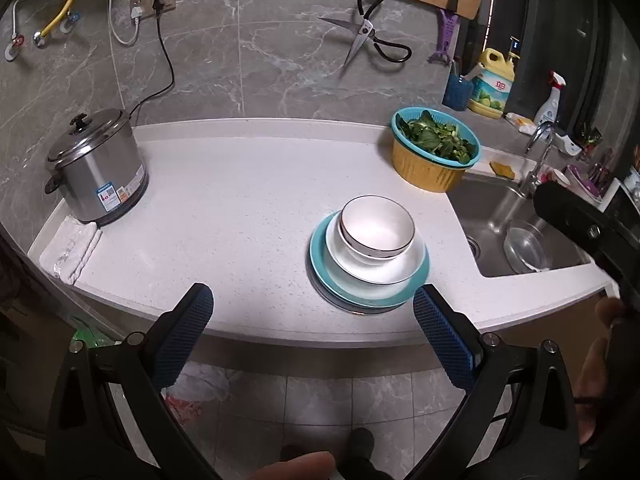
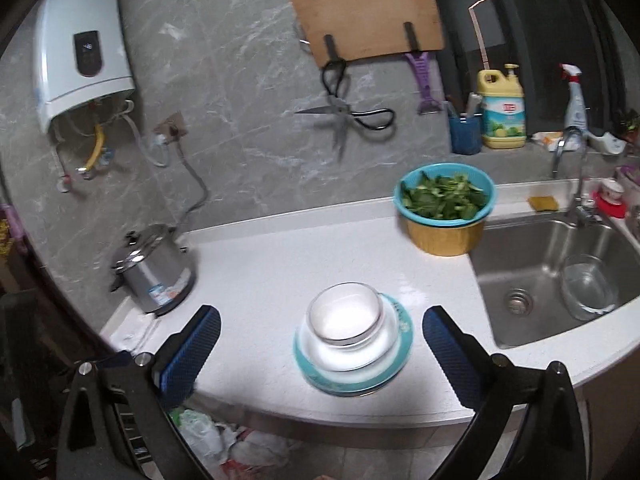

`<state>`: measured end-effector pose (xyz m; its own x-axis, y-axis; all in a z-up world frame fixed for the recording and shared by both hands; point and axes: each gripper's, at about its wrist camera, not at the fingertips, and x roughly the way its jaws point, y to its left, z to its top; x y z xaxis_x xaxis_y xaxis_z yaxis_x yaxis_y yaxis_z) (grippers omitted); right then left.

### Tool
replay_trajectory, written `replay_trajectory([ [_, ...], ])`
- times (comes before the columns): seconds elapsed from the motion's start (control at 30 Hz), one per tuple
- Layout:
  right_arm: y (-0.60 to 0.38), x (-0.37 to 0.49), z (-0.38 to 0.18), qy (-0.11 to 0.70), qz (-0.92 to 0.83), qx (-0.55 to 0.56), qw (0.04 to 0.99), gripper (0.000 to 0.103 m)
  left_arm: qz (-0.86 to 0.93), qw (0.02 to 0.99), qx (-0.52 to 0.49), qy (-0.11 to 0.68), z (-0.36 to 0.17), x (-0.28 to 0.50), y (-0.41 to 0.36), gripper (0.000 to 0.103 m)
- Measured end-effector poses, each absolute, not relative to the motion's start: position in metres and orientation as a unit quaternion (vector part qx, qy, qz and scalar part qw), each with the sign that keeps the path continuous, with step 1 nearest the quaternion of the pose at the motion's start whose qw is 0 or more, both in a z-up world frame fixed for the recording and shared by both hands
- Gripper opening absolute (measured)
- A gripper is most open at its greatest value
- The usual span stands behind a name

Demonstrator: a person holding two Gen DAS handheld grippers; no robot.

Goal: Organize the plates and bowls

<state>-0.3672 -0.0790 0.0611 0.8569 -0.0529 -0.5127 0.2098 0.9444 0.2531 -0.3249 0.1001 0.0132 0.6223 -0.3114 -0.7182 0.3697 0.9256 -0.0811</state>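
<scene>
A stack of dishes stands near the front edge of the white counter (image 1: 240, 200): a white bowl with a dark rim (image 1: 376, 224) sits in a white plate (image 1: 384, 272), which lies on a teal plate (image 1: 320, 264). The right wrist view shows the same bowl (image 2: 344, 314) and teal plate (image 2: 400, 344), slightly blurred. My left gripper (image 1: 314, 304) is open and held back over the counter's front edge, empty. My right gripper (image 2: 322, 322) is also open and empty, hanging in front of the stack without touching it.
A steel pot (image 1: 96, 172) stands at the counter's left, with a folded cloth (image 1: 70, 250) beside it. A yellow tub with a teal colander of greens (image 1: 436, 148) sits by the sink (image 1: 520, 220), which holds a clear glass bowl (image 2: 588, 286). Scissors and a cutting board hang on the wall.
</scene>
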Motion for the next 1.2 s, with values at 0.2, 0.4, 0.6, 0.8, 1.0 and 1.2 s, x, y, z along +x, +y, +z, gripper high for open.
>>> replay_trajectory([
  [0.2, -0.091, -0.391, 0.075, 0.235, -0.088, 0.135, 0.959, 0.103, -0.17, 0.905, 0.026, 0.39, 0.033, -0.331, 0.084, 0.102],
  [0.4, -0.097, -0.409, 0.084, 0.236, -0.131, 0.107, 0.957, 0.103, -0.162, 0.911, 0.039, 0.377, 0.052, -0.349, 0.068, 0.102],
  [0.6, -0.104, -0.417, 0.093, 0.24, -0.09, 0.111, 0.96, 0.103, -0.165, 0.911, 0.037, 0.376, 0.06, -0.361, 0.063, 0.102],
  [0.8, -0.111, -0.413, 0.091, 0.27, -0.002, 0.167, 0.948, 0.103, -0.165, 0.911, 0.031, 0.376, 0.063, -0.372, 0.061, 0.102],
  [1.0, -0.09, -0.42, 0.099, 0.255, -0.09, 0.09, 0.959, 0.103, -0.157, 0.913, 0.026, 0.376, 0.065, -0.376, 0.064, 0.102],
  [1.2, -0.084, -0.415, 0.095, 0.281, -0.122, 0.082, 0.948, 0.103, -0.147, 0.917, 0.028, 0.369, 0.068, -0.38, 0.067, 0.102],
])
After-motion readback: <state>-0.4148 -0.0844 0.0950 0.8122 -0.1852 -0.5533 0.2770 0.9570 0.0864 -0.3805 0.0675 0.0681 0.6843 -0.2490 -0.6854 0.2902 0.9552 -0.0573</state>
